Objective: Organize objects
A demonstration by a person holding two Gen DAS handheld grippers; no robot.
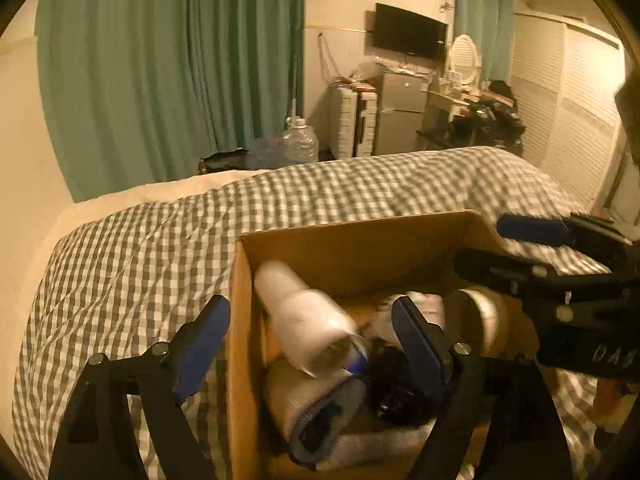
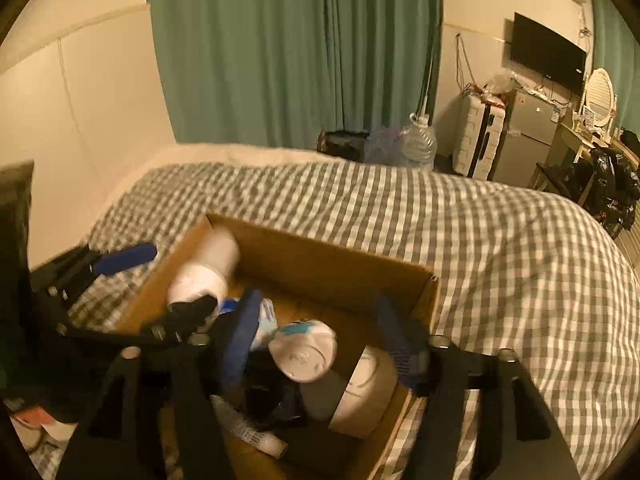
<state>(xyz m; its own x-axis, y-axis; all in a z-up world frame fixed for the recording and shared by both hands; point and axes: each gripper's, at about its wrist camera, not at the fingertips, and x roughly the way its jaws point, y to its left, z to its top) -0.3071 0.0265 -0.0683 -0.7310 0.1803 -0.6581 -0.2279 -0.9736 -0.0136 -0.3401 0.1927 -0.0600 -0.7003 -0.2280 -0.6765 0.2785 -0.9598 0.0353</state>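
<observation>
An open cardboard box (image 1: pixel 360 248) sits on a checked bed; it also shows in the right wrist view (image 2: pixel 332 268). Inside lie a white cylindrical bottle (image 1: pixel 304 320), a folded grey cloth (image 1: pixel 320 412), a dark bundle (image 1: pixel 396 388), a white round container (image 2: pixel 306 350) and a small white tube (image 2: pixel 248 432). My left gripper (image 1: pixel 310 344) is open and empty, straddling the box's left wall. My right gripper (image 2: pixel 320 336) is open and empty over the box's contents. It also shows at the right of the left wrist view (image 1: pixel 516 248).
The checked duvet (image 2: pixel 500 248) covers the bed around the box. Beyond the bed are green curtains (image 1: pixel 168 80), a large water jug (image 1: pixel 300 142), a suitcase (image 1: pixel 354 122), a small fridge (image 1: pixel 400 114), a wall TV (image 1: pixel 410 32) and a cluttered desk (image 1: pixel 472 112).
</observation>
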